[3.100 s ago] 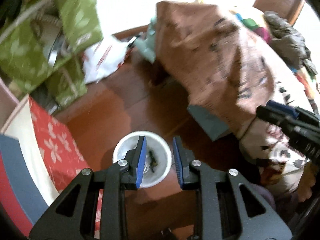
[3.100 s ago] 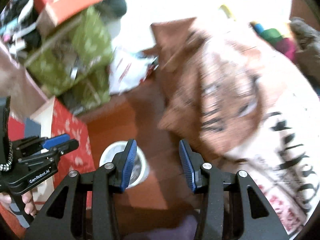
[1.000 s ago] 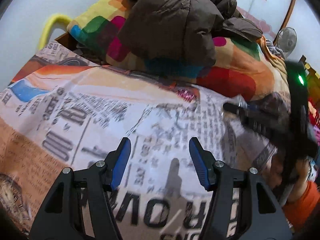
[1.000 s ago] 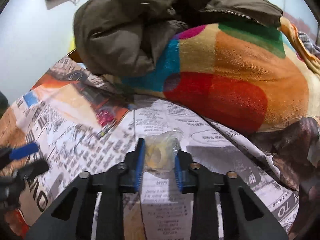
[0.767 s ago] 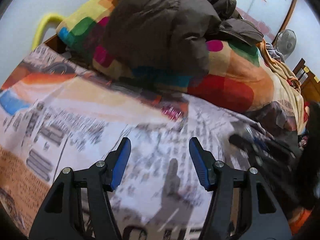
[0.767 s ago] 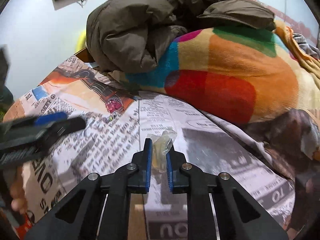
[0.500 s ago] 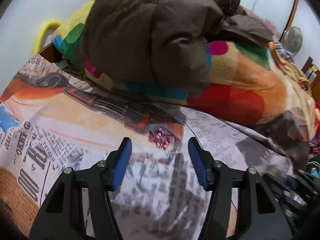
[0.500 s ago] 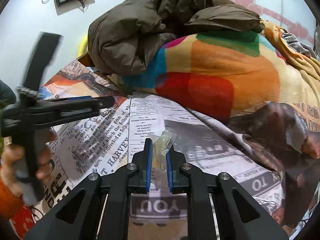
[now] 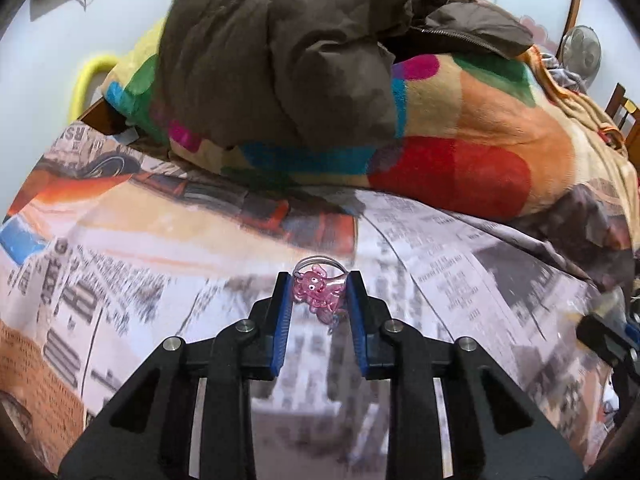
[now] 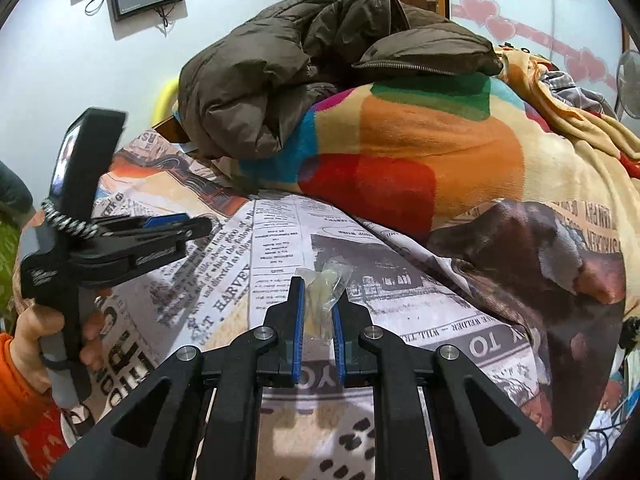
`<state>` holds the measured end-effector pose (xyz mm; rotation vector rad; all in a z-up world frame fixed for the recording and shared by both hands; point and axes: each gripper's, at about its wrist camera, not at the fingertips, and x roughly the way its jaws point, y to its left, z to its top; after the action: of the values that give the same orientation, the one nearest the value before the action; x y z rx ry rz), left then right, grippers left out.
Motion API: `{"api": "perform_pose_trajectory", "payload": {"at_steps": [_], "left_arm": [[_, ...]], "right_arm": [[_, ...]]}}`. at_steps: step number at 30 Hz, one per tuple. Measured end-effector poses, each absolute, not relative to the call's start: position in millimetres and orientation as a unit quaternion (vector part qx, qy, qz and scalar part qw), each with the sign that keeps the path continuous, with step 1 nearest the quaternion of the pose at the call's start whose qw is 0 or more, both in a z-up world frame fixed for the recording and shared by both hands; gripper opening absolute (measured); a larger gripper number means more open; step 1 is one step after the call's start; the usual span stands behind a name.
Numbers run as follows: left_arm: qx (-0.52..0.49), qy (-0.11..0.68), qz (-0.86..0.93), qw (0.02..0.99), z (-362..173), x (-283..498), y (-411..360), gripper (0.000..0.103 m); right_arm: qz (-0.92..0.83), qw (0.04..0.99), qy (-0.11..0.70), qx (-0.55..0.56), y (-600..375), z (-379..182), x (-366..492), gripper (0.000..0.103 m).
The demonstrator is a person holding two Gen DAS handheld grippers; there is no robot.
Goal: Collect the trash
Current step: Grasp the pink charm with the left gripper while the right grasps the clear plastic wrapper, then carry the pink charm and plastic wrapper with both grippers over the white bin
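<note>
Left hand-held gripper (image 9: 319,294) now around pink wrapper (image 9: 318,292), sheet (image 10: 224,292) reads "HARVEY"

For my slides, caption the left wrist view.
Left gripper fingers close around a pink toy ring on the newspaper-print sheet.

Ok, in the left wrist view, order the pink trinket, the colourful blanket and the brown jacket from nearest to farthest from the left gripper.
1. Pink trinket: between the left gripper jaws.
2. Colourful blanket: beyond the newspaper-print sheet, ahead and right.
3. Brown jacket: heaped atop the blanket, farthest back.
</note>
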<state>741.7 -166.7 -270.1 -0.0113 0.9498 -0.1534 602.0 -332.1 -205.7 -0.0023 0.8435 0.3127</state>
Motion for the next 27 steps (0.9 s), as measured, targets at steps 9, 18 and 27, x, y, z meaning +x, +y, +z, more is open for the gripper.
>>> {"api": "perform_pose_trajectory", "payload": {"at_steps": [9, 18, 27], "left_arm": [[-0.003, 0.437, -0.083, 0.896, -218.4, 679.8, -137.7, 0.026], [-0.002, 0.403, -0.085, 0.911, -150.4, 608.5, -103.5, 0.026], [-0.025, 0.369, -0.062, 0.927, -90.8, 535.5, -48.7, 0.026]], "right_arm": [[0.156, 0.905, 0.396, 0.005, -319.4, -165.0, 581.9, 0.011], [0.174, 0.912, 0.372, 0.012, -295.6, -109.9, 546.2, 0.011], [0.209, 0.914, 0.347, -0.001, -252.4, -62.7, 496.4, 0.011]]}}
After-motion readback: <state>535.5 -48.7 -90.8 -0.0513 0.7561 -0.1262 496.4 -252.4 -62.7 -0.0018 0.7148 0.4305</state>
